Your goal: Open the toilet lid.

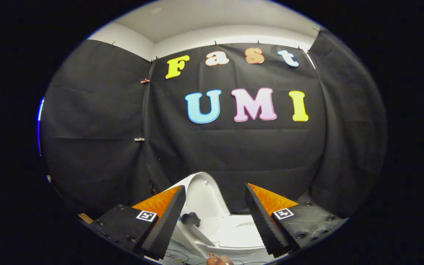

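A white toilet [234, 232] sits low ahead, seen between my two fingers. Its lid [204, 195] stands raised and tilted back toward the black cloth wall, and the seat ring and bowl lie exposed below it. A small dark tab [191, 219] sticks out from the lid's lower left edge. My gripper [215, 191] is open, its fingers spread wide on either side of the lid with nothing between them touching. The fingers hover above and in front of the toilet.
Black cloth walls close off the booth behind and on both sides of the toilet. A fingertip of a person's hand [219, 260] shows below the toilet's front. Thin cables [177, 255] lie on the floor near the left finger.
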{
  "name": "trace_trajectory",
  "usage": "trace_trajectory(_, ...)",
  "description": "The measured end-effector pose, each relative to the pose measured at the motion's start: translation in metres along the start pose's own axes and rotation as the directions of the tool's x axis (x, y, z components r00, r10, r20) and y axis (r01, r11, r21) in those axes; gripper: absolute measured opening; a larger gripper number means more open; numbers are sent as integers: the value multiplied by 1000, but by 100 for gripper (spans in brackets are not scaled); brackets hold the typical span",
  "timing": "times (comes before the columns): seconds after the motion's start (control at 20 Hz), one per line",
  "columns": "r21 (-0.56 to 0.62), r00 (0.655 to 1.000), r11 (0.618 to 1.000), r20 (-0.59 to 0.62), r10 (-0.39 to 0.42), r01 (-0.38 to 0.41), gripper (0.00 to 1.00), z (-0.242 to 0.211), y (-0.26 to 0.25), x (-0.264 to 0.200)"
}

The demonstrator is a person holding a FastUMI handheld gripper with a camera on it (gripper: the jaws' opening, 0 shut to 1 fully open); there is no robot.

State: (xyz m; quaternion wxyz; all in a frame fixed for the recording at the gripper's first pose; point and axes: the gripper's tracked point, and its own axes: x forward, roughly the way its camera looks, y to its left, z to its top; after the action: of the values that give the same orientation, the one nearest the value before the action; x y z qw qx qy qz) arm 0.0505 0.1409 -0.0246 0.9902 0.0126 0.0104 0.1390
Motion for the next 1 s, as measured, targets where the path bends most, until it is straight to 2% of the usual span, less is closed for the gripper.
trace_trajectory(0.2,-5,995,997,66,-80,81,99,37,-36,-34)
trace_trajectory(0.45,6,983,989,104,-150,150,98,62,-75,-64)
trace_trajectory(0.7,1,975,982,113,-189,190,99,67,-95,-81)
trace_trajectory(1.0,-3,975,981,113,-190,192,99,66,-99,-87)
